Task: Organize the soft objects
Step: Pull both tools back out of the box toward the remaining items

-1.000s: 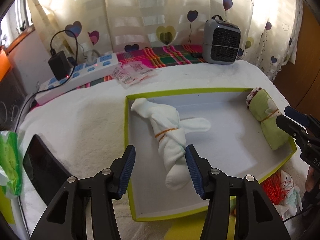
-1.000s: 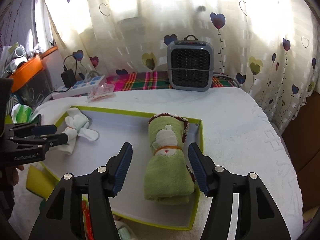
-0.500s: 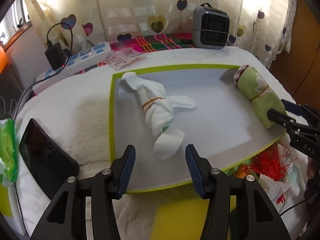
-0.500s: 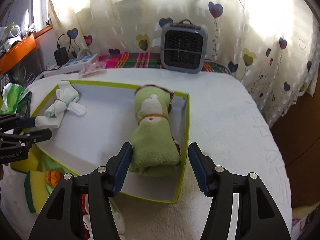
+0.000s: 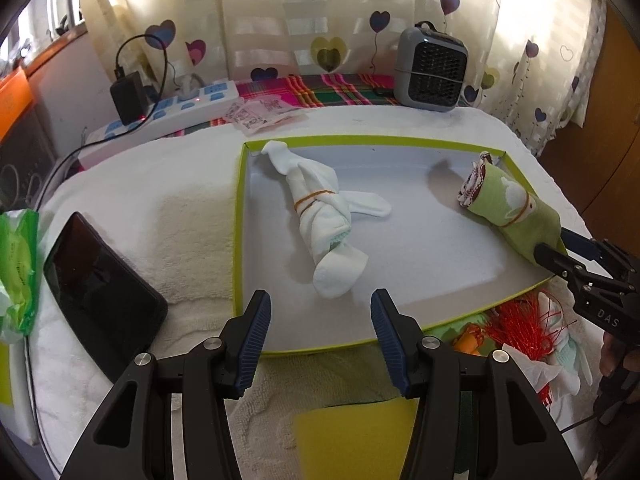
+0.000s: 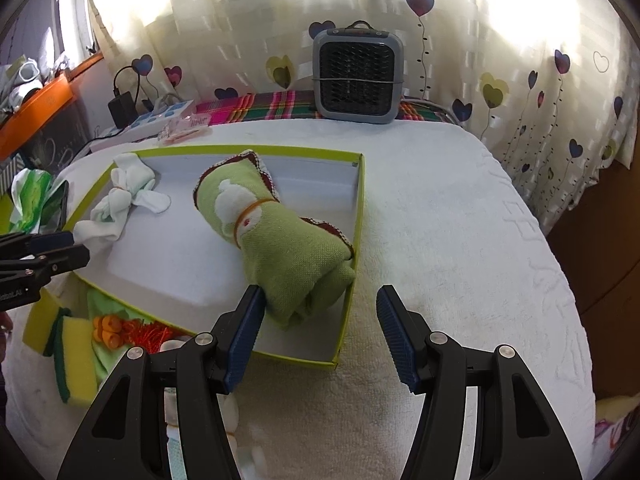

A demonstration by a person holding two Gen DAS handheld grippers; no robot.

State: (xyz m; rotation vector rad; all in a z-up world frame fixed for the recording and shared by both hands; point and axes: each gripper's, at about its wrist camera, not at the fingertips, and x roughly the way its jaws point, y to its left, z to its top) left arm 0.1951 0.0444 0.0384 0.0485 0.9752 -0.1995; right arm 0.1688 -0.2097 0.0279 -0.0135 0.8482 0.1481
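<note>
A shallow box with a lime-green rim (image 5: 239, 216) (image 6: 358, 216) sits on a white towel. Inside lie a white sock bundle tied with a rubber band (image 5: 320, 216) (image 6: 120, 204) and a rolled green cloth with a rubber band (image 5: 508, 208) (image 6: 280, 240). My left gripper (image 5: 318, 336) is open and empty, just short of the box's near rim, in line with the white bundle. My right gripper (image 6: 320, 336) is open and empty at the box's near right corner, close to the green roll's end. It also shows in the left wrist view (image 5: 568, 256).
Yellow sponges (image 6: 68, 352), orange and red soft items (image 6: 132, 328) (image 5: 516, 320) lie in front of the box. A black phone (image 5: 100, 292) and a green bag (image 5: 16, 264) lie left. A grey heater (image 6: 358, 76) and a power strip (image 5: 168, 112) stand at the back.
Both grippers have pulled back from the box, away from the bundles they were over. The green roll has tilted across its corner. Both stay open.
</note>
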